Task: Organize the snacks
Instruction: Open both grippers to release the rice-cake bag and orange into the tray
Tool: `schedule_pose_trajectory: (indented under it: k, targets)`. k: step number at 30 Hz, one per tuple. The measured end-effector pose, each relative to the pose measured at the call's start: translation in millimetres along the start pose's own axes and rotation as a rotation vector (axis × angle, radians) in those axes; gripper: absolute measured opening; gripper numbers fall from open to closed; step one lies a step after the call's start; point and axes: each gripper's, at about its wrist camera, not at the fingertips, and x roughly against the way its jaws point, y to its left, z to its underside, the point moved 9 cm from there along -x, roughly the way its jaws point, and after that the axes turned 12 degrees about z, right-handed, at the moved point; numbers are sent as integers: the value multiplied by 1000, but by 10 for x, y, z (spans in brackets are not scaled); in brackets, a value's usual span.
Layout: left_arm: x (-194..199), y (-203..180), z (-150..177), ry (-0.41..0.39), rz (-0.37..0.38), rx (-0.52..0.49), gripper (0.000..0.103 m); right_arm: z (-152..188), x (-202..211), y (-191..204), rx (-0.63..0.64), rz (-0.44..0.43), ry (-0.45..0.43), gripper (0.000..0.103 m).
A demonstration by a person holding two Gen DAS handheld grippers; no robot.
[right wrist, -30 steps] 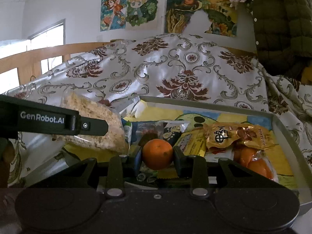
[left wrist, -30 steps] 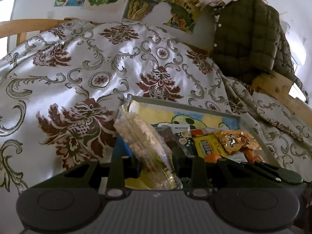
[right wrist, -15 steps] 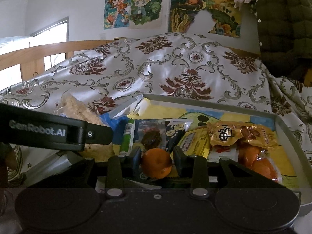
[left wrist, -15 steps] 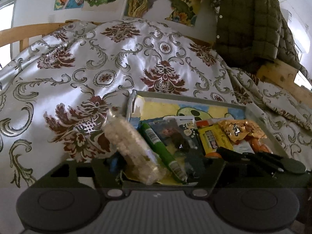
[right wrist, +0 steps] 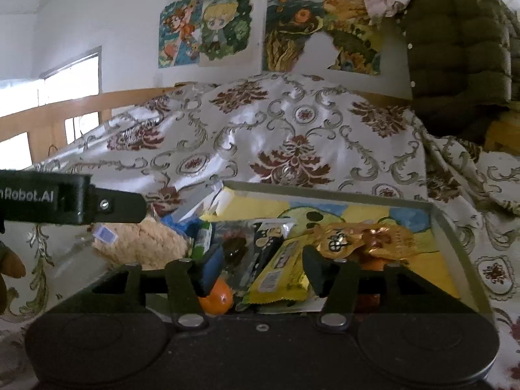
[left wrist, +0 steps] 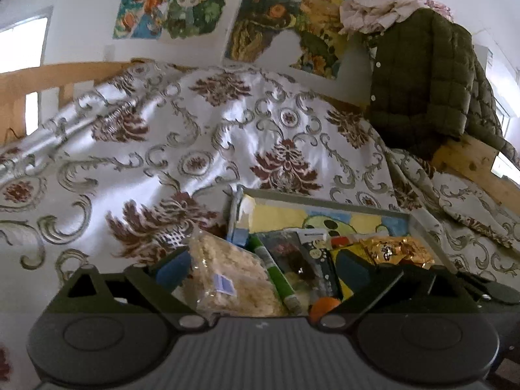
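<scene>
Tray (right wrist: 455,227) holds rice cakes (right wrist: 146,240) at 9 o'clock, orange (right wrist: 217,295) at 6; left gripper (left wrist: 260,273) and right gripper (right wrist: 263,266) opening, both empty.

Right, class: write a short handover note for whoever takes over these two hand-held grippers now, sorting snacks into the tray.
Left hand-held gripper: jaws opening, holding nothing; the rice-cracker bag lies between them, at the tray's left end.
Right hand-held gripper: jaws opening, holding nothing; the orange sits in the tray by its left finger.
Tray also holds a green tube, a yellow bar and a gold packet.
Done: cracker bag and orange released.
Left: no loose snacks visible; check outside the views.
</scene>
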Motion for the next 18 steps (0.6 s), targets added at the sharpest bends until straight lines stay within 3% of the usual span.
schedule_pose_trajectory:
  k: [8,13,15,18]
  targets:
    - [400,-25,-128,-115,-48,-18,103,-157,244,-262,-97,45,-9,76]
    - [605,-39,-210,-143,-86,-32,103,-295,481,-464,-148,77,-36,83]
    - [697,-49,-215,-147,-93,-18,103,-325,590,-540,-162,85,-39,94]
    - [832,-66,-171,-149,-100,6,103,-362,787,-655,-185,97,-56,100]
